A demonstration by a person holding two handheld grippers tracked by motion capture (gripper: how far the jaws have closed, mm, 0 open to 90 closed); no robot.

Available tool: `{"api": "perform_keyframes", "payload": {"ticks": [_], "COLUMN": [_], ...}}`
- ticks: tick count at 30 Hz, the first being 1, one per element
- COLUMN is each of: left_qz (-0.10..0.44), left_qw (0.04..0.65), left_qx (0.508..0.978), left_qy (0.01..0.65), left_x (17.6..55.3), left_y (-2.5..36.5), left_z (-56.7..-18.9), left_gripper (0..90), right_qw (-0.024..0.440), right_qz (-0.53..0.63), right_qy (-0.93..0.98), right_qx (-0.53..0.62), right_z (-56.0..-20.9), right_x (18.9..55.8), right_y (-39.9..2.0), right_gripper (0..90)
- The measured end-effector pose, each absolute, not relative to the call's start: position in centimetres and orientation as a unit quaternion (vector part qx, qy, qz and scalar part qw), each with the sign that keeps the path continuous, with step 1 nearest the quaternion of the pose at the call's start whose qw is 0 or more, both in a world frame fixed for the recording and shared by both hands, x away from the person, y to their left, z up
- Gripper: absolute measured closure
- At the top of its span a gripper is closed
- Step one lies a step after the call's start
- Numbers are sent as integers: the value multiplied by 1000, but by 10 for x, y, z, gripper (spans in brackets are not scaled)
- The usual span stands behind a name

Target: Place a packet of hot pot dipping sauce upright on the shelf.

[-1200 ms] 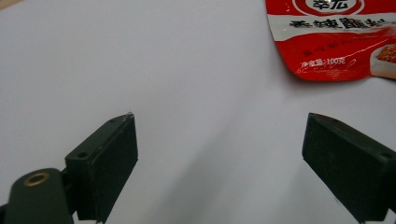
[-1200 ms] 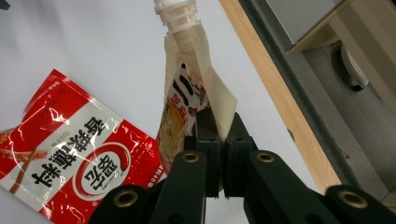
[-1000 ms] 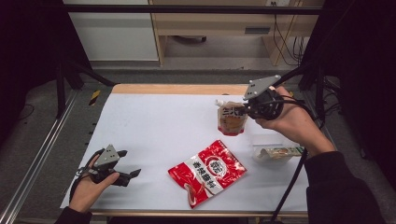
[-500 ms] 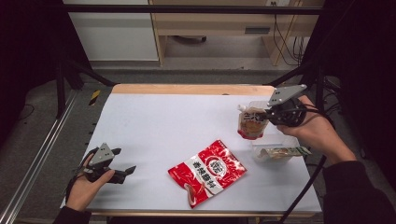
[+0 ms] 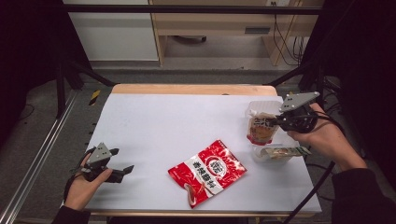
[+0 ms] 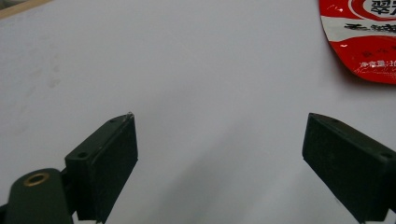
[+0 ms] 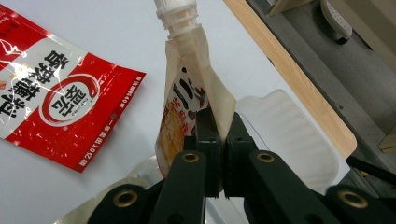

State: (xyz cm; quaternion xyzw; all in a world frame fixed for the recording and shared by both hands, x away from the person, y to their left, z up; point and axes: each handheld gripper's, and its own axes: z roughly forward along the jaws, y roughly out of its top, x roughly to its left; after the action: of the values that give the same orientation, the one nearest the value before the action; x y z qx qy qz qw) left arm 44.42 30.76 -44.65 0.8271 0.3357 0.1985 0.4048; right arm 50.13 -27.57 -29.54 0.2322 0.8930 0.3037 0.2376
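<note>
Now | right tool: clamped on spouted pouch, at 3 o'clock on bench | left tool: open, empty, 8 o'clock | step: carrying pouch over clear tray | next: lower into tray, release.

The high view looks forward and down from above the person's side, taking in the whole white table out to its far wooden edge and the floor beyond. The left gripper view sits low near the table's near left corner, close over the surface, facing across it toward the red packet. The right gripper view rides close by the far right corner, looking steeply down. All three views share that red packet.
</note>
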Motion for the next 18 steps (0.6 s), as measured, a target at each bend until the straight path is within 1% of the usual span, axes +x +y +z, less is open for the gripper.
{"api": "perform_keyframes", "payload": {"ticks": [13, 18], "left_qz": [192, 192], "left_qw": [410, 409], "left_qx": [825, 825], "left_qy": [339, 338], "left_x": [444, 444], "left_y": [308, 308], "left_z": [-447, -447], "left_gripper": [101, 101], "right_qw": [239, 232], "right_qz": [296, 290], "right_qy": [891, 893], "right_qx": [249, 254], "right_z": [-303, -312], "right_x": [504, 506], "right_y": [-291, -293], "right_gripper": [882, 881]}}
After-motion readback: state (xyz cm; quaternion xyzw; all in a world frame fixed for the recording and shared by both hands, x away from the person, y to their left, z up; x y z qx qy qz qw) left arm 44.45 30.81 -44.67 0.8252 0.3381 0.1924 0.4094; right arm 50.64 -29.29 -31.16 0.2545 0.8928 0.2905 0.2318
